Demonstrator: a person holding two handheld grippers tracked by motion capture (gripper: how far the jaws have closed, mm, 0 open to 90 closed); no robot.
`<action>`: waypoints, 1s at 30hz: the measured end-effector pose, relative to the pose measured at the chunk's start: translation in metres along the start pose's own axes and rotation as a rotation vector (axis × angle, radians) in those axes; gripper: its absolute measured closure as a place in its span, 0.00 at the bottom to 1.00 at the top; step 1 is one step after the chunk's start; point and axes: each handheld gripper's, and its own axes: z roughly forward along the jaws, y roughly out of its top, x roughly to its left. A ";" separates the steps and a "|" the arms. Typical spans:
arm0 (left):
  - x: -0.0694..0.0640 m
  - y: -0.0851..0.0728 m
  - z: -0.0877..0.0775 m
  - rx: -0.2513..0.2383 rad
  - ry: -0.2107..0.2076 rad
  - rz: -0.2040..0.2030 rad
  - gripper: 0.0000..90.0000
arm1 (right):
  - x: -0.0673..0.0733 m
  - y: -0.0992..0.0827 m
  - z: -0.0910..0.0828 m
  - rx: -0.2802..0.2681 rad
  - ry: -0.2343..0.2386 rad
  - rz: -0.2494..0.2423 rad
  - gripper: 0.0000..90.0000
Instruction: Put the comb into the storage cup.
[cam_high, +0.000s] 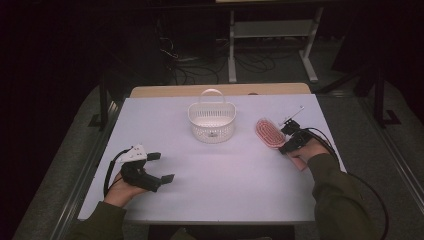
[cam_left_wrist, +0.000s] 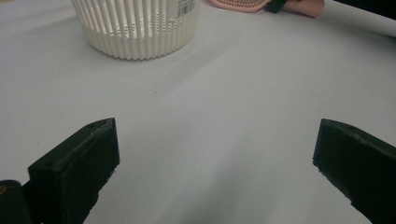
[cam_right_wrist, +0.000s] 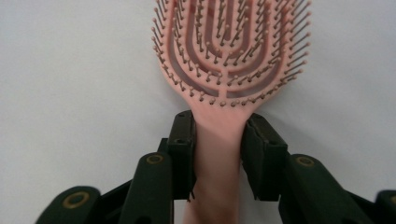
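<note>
Gripping the neck of a pink hairbrush (cam_right_wrist: 227, 56), the right gripper (cam_right_wrist: 218, 140) has its jaws pinched on the handle just below the bristled head, both pads touching its sides. The brush lies flat on the white table (cam_high: 225, 175), bristles up, at the right side, near the far right edge. In the high view the right gripper (cam_high: 290, 140) sits over the brush (cam_high: 267, 132) handle, with the person's hand behind it. A white slatted basket (cam_high: 212, 120) with a handle stands near the middle of the table, well apart from the brush. The left gripper (cam_high: 162, 167) rests at the near left, jaws spread wide with nothing between them.
</note>
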 end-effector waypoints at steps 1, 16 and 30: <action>0.000 0.000 0.000 0.000 0.000 0.000 0.00 | 0.000 0.000 0.000 0.002 -0.006 0.004 0.76; 0.001 0.000 -0.001 0.000 0.003 0.000 0.00 | 0.004 -0.002 0.000 -0.015 -0.031 0.015 0.77; 0.001 0.000 0.000 0.001 0.005 0.001 0.00 | -0.002 -0.007 -0.008 -0.059 -0.015 0.036 0.77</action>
